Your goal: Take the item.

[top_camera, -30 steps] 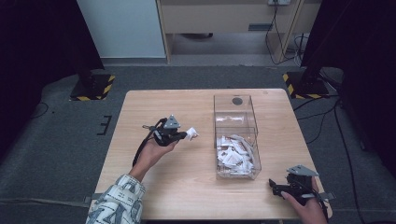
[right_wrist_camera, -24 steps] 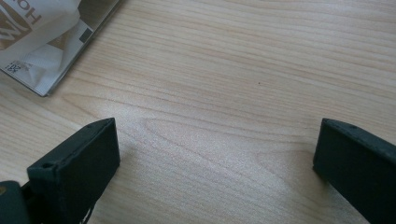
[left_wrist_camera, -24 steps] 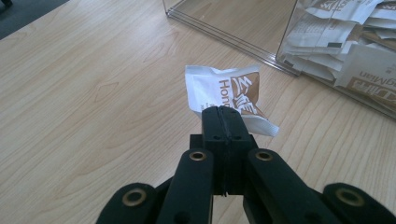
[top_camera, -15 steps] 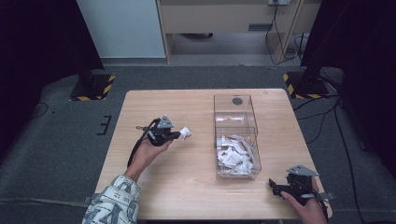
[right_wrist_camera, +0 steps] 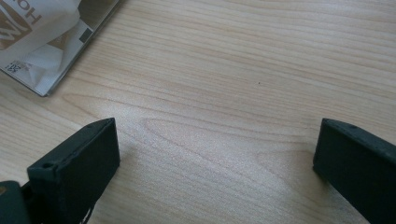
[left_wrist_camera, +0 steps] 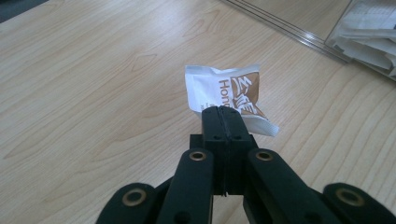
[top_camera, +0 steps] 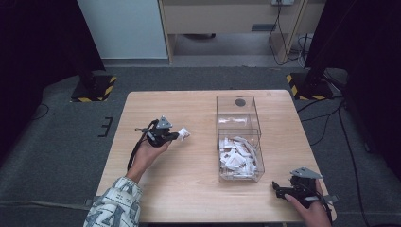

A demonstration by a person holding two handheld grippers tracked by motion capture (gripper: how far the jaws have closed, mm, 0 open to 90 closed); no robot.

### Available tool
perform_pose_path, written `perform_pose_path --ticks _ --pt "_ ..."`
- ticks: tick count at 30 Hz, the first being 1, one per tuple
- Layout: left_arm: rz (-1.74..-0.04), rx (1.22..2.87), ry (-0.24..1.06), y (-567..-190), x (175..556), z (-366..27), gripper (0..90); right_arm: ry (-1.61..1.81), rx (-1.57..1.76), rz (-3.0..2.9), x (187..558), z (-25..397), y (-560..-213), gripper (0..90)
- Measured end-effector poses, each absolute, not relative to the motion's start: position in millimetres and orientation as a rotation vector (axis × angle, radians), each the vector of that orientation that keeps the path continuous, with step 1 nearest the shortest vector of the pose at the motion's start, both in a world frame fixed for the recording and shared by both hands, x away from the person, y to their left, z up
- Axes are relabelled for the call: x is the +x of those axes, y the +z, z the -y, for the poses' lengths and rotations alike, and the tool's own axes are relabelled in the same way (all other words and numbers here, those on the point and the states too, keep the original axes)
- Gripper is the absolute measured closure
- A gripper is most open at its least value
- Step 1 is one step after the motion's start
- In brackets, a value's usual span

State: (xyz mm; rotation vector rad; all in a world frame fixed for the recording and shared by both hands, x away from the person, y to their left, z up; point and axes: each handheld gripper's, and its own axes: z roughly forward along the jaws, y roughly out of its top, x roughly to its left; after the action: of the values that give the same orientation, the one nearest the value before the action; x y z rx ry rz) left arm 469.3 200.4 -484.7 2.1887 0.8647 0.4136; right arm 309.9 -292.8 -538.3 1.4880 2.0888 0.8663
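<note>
Jaws of your left gripper [left_wrist_camera: 223, 114] are pinching 1 sachet [left_wrist_camera: 229, 95] by its edge, left of the clear box [top_camera: 239, 142], while your right gripper [top_camera: 279, 189] is idling wide open, empty.

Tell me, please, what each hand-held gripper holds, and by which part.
The left hand-held gripper pinches a white and brown sachet by its near edge. The right hand-held gripper is open and holds nothing.

Your left gripper [left_wrist_camera: 223, 122] is black; the packet [left_wrist_camera: 229, 95] you hold is white with brown lettering. Your sleeve [top_camera: 113, 205] has a pale, dark-flecked print. The table [top_camera: 189, 179] is light wood grain, the box [top_camera: 239, 137] clear.
</note>
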Motion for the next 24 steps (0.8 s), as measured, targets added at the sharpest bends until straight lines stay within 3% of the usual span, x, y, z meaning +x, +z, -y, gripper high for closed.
perform_pose_path --ticks 24 --pt "-0.981 2.205 0.446 -504.8 476.4 -215.9 89.7 0.866 1.487 -2.089 309.9 292.8 -538.3 0.9"
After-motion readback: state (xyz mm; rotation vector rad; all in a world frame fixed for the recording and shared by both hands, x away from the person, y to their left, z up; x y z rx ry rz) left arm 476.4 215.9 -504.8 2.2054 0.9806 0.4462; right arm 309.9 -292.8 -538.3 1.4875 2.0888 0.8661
